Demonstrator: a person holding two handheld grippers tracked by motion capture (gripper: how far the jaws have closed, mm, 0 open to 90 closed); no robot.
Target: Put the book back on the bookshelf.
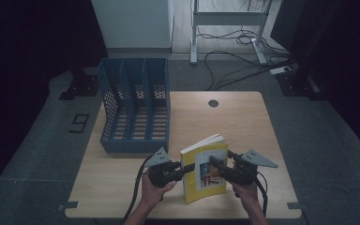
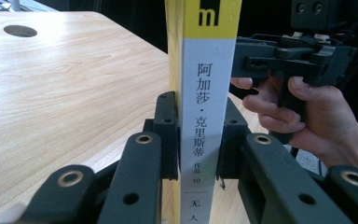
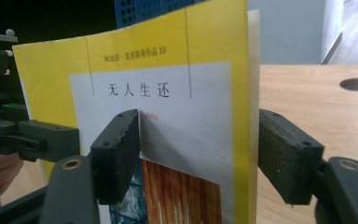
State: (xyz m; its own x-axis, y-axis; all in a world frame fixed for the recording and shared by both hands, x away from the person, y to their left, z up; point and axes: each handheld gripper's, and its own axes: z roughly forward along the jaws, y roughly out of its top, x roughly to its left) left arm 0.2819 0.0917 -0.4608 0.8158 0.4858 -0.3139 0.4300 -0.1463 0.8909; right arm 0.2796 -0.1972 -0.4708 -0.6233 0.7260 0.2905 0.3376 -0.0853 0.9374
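Upright near the front edge of the table (image 1: 243, 117), a little right of its middle, a yellow book (image 1: 205, 172) is held between the two grippers, front cover toward the person. A white panel with dark printed characters and a picture below is seen on the cover in the right gripper view (image 3: 168, 140); the white-and-yellow spine (image 2: 204, 112) is faced squarely in the left gripper view.

The left gripper (image 1: 180, 169) is closed on the spine side of the book: in its own view (image 2: 196, 135) both jaws are pressed against the book, one on each cover. It is held by the left hand (image 1: 153, 191), cable trailing toward the front edge.

The right gripper (image 1: 218, 169) is set around the book's free edge. In its own view (image 3: 198, 154) the left jaw lies against the cover, while the right jaw is seen standing apart from the page edge with table showing between; a closed grip cannot be confirmed, so it is read as open around the book. The right hand (image 1: 244, 191) is wrapped on its handle, also seen in the left gripper view (image 2: 307, 116).

A blue three-slot file rack (image 1: 135, 105) stands at the table's back left, well apart from the book. A round cable hole (image 1: 213, 103) is noted near the back edge. Cables (image 1: 243, 61) lie on the floor beyond the table.
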